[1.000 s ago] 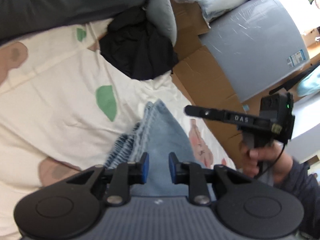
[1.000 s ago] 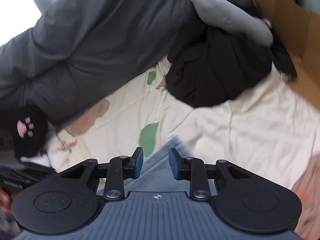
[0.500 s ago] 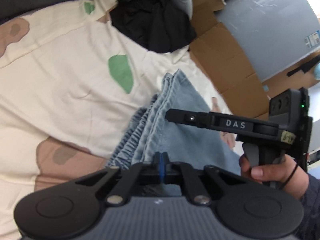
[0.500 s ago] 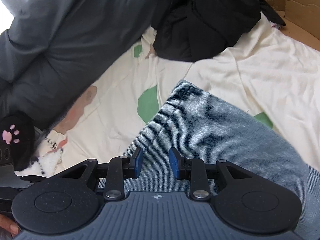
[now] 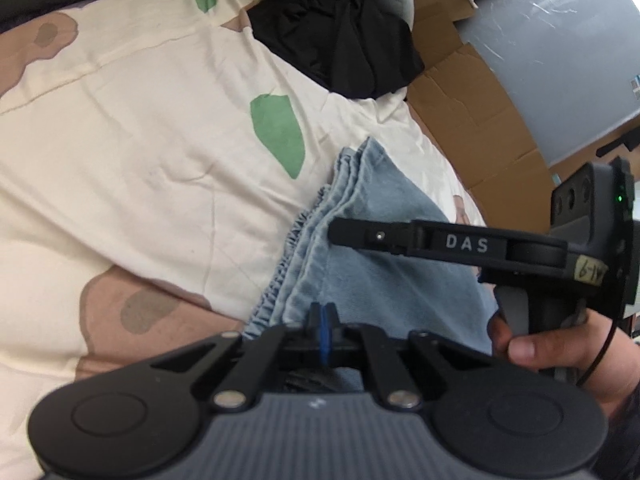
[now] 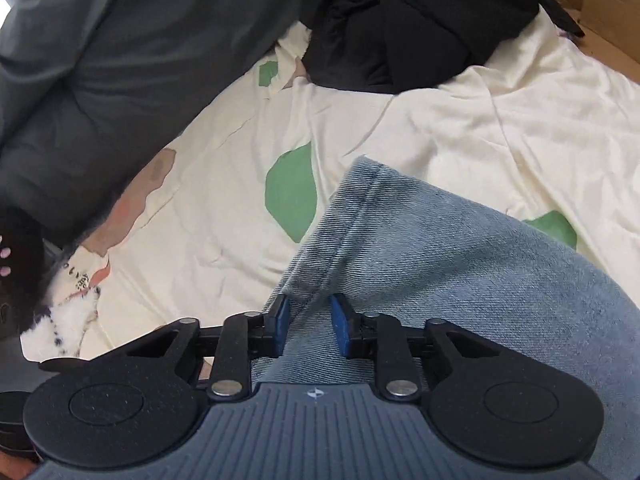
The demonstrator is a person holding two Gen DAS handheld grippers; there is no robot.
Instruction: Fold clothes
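Note:
Light blue denim trousers [image 5: 384, 208] lie folded on a cream sheet [image 5: 140, 140], elastic waistband to the left. My left gripper [image 5: 322, 330] is shut just over the denim's near edge, its blue pads together with no cloth showing between them. In the left wrist view, my right gripper [image 5: 334, 236] reaches across the denim from the right, held by a hand [image 5: 532, 344]. In the right wrist view, that right gripper [image 6: 310, 322] straddles the hem fold of the denim [image 6: 460, 260]. Its jaws are closing with the fold between the pads.
A crumpled black garment [image 5: 340, 40] lies at the sheet's far end, also in the right wrist view [image 6: 400, 20]. A dark grey duvet [image 6: 100, 40] borders the left. Cardboard [image 5: 472, 92] and a grey-blue panel [image 5: 560, 60] flank the right. A plush toy [image 6: 68, 312] sits low left.
Both grippers came down onto the denim. The left gripper's jaws closed fully. The right gripper's jaws narrowed around the hem fold.

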